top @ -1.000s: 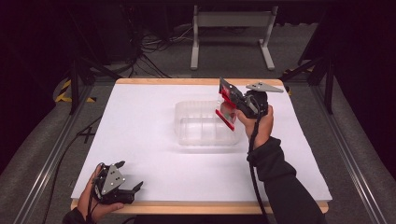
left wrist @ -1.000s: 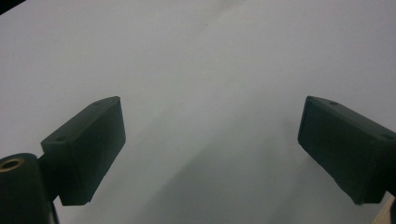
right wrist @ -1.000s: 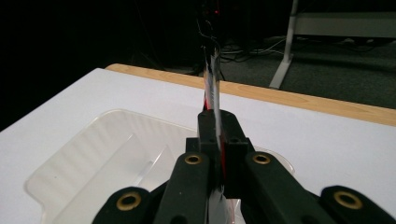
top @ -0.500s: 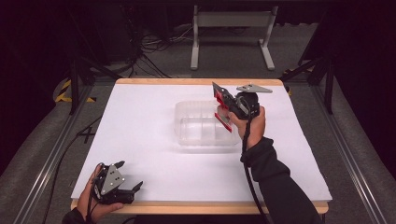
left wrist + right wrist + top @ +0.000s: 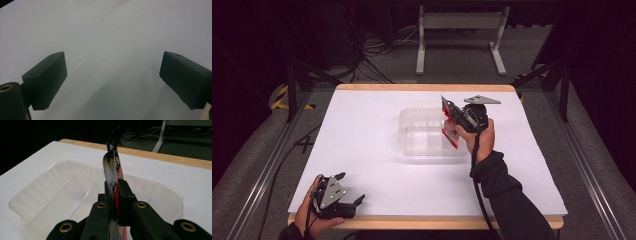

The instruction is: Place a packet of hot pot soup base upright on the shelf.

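Note:
A clear plastic tray [image 5: 424,142] stands in the middle of the white table; its ribbed rim [image 5: 50,173] also spreads across the right gripper view. My right gripper [image 5: 451,121] hovers over the tray's right side, shut on a flat red, black and white packet [image 5: 450,124] that stands on edge. In the right gripper view the packet [image 5: 111,167] rises between the closed jaws above the tray. My left gripper [image 5: 349,192] rests at the table's near left corner, open, with bare white tabletop between its fingers [image 5: 47,78].
The white table top [image 5: 362,125] has a wooden edge [image 5: 422,87] at the far side. A metal stand [image 5: 459,35] and cables [image 5: 372,55] lie on the dark floor behind. Rails [image 5: 267,165] run along both sides of the table.
My right gripper has shifted slightly left and toward the near side over the tray, carrying the packet with it. The left gripper has stayed put.

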Available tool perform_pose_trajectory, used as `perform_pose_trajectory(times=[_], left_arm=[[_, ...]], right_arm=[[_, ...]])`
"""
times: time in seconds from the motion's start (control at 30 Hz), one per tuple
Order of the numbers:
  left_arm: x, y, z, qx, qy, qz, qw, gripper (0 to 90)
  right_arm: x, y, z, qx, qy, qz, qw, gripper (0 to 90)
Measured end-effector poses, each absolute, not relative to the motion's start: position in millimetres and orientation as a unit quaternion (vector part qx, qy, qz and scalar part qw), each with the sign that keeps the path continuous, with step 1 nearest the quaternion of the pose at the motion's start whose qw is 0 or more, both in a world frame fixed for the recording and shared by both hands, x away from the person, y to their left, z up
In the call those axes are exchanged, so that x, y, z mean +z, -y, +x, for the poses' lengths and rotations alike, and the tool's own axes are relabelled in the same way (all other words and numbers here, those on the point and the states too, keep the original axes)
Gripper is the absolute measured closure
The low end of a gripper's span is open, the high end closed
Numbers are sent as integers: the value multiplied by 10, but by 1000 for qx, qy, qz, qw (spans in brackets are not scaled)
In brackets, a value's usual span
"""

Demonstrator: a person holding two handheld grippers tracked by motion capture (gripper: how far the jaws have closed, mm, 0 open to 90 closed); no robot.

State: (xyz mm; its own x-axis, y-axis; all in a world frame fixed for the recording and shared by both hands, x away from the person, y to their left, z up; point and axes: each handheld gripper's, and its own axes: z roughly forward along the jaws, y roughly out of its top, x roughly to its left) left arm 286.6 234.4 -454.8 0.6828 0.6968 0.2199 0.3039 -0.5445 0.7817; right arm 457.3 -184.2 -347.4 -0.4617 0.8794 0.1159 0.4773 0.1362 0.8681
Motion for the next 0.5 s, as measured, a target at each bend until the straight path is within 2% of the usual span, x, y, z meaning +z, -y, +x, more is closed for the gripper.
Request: perform_pose_trajectory(times=[0.5], left_arm=[[-4548, -2342, 2864, 264, -299, 838, 372, 81]], right_arm=[[-3599, 1933, 4497, 466, -728, 460, 203, 853]])
